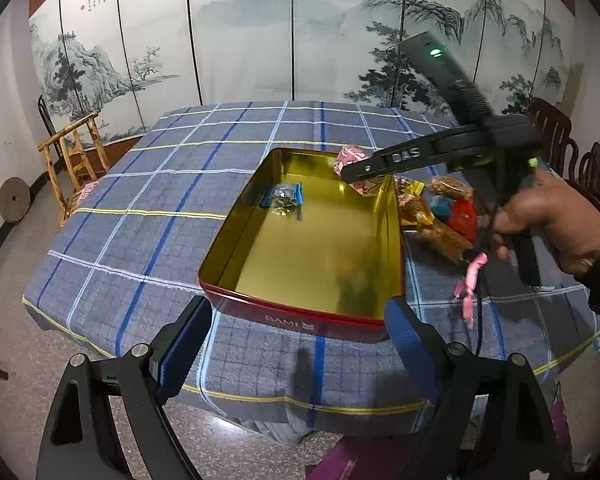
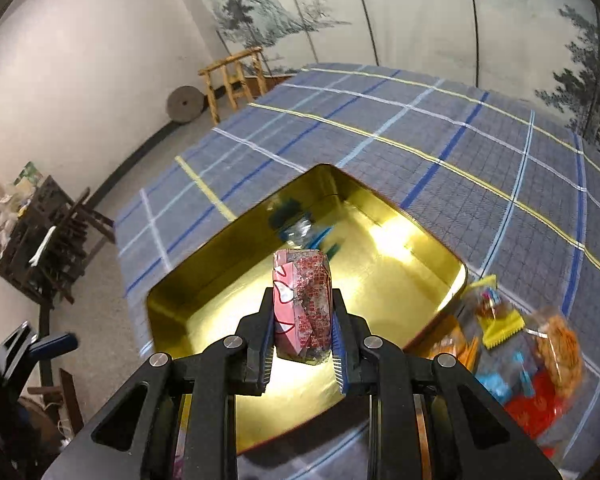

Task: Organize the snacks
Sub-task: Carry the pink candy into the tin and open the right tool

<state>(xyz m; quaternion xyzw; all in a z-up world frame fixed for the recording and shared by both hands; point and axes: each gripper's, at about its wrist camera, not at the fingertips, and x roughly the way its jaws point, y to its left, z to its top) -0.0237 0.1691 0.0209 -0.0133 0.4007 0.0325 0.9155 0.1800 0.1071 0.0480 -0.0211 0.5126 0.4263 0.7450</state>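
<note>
From the left wrist, the left gripper (image 1: 296, 344) stands wide apart at the tin's (image 1: 300, 316) near wall, holding nothing. From the right wrist, the right gripper (image 2: 302, 344) is clamped on a pink snack packet (image 2: 302, 300) above the tin (image 2: 172, 304); other snacks (image 2: 516, 360) lie beside its right edge.

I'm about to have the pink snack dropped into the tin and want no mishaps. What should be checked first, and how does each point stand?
1. Right gripper clamps the pink snack: ok.
2. Snack is over the tin: ok.
3. Bare floor in the tin, clear of the blue snack: ok.
4. Left gripper open, outside the tin: ok.
5. Height above the tin floor: cannot tell.
</note>
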